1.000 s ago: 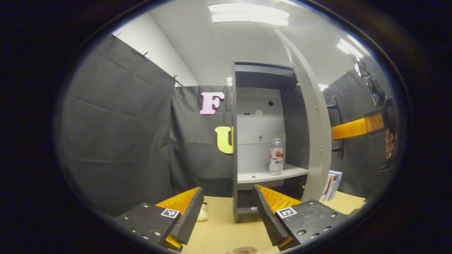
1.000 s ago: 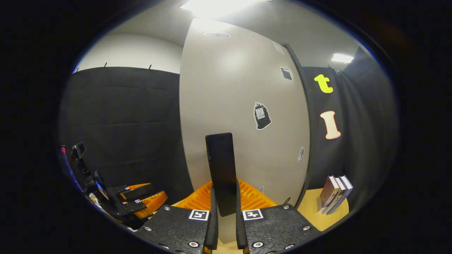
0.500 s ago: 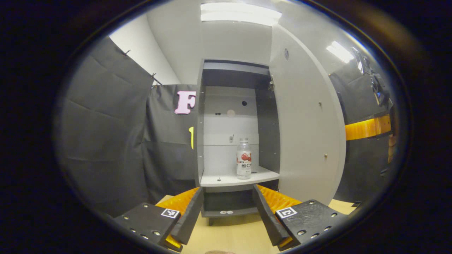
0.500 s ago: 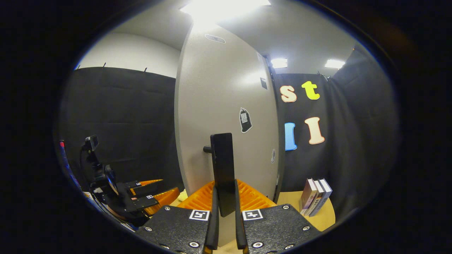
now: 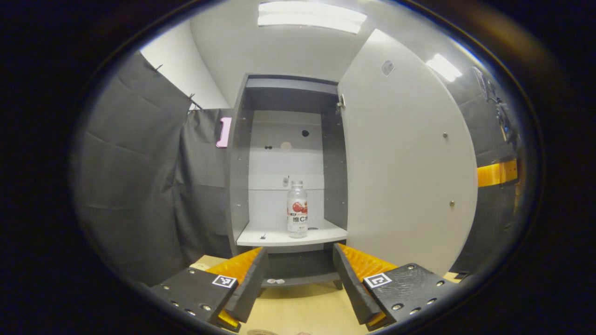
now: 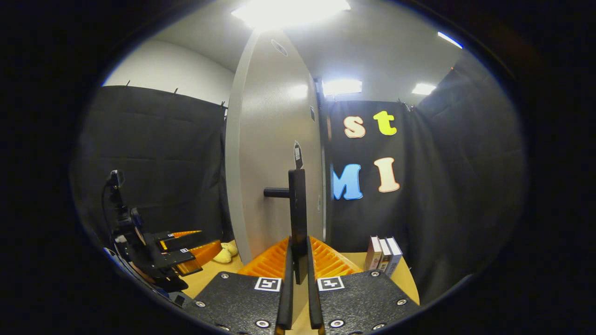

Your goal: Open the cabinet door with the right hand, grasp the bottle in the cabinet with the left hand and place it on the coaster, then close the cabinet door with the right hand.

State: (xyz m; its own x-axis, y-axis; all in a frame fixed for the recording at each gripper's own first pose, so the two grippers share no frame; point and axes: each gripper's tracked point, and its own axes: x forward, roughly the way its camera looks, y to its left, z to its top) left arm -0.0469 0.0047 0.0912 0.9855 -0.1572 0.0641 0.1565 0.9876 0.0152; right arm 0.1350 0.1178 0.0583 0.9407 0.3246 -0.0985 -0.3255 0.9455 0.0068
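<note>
The grey cabinet (image 5: 242, 163) stands with its door (image 5: 409, 163) swung wide to the right. Inside, a clear bottle (image 5: 297, 208) with a red label stands upright on the white shelf (image 5: 274, 238). My left gripper (image 5: 300, 253) is open, in front of and below the shelf, with the bottle straight ahead. My right gripper (image 6: 298, 274) is shut on the door's black bar handle (image 6: 298, 209), and the door (image 6: 270, 153) shows edge-on. A thin brown edge of the coaster (image 5: 258, 332) shows on the table at the bottom of the left gripper view.
The cabinet stands on a light wooden table (image 5: 298, 311). Three books (image 6: 384, 253) stand upright at the back right, near the black cloth wall. A small yellow object (image 6: 223, 253) lies on the table by the door's foot. My left gripper (image 6: 181, 246) appears low on the left.
The door has swung further open with my right gripper on its handle. The left gripper has turned to face the cabinet, so the bottle now sits centred ahead of its fingers.
</note>
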